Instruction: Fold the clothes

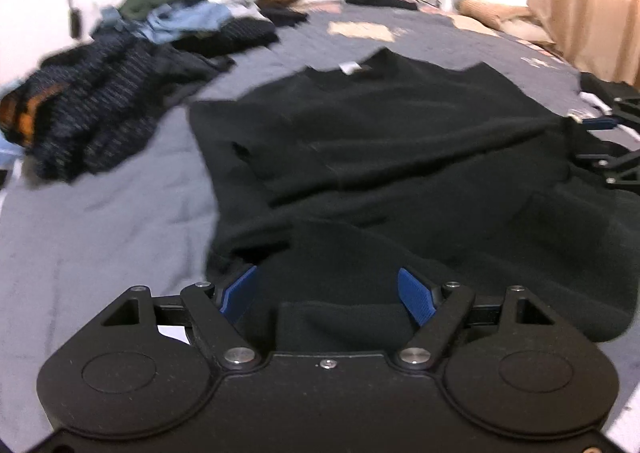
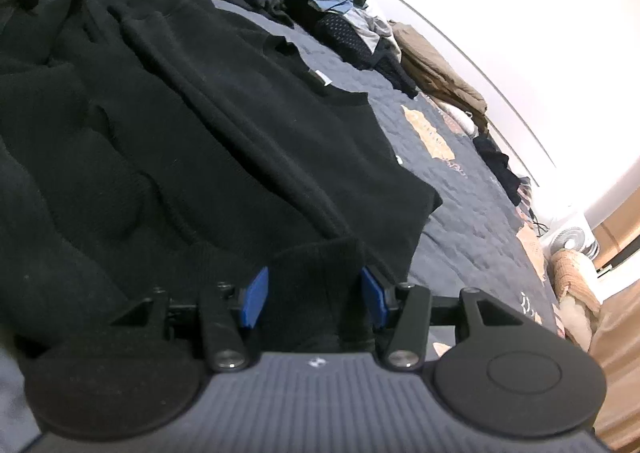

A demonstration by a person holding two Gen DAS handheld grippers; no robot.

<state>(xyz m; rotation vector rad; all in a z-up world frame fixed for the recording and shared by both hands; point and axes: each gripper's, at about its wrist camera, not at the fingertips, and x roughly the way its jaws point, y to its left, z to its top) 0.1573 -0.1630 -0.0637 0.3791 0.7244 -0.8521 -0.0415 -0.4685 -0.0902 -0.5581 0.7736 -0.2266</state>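
The right gripper, low centre in its own view, has its blue pads pressed against a bunched fold of the black sweater. The left gripper, low centre in its view, stands spread, its blue pads clear of the sweater hem lying between them. The sweater lies flat across the middle of both views on a grey quilted bedspread, its white neck label toward the far side. A heap of mixed clothes sits at upper left, a white fan at far right.
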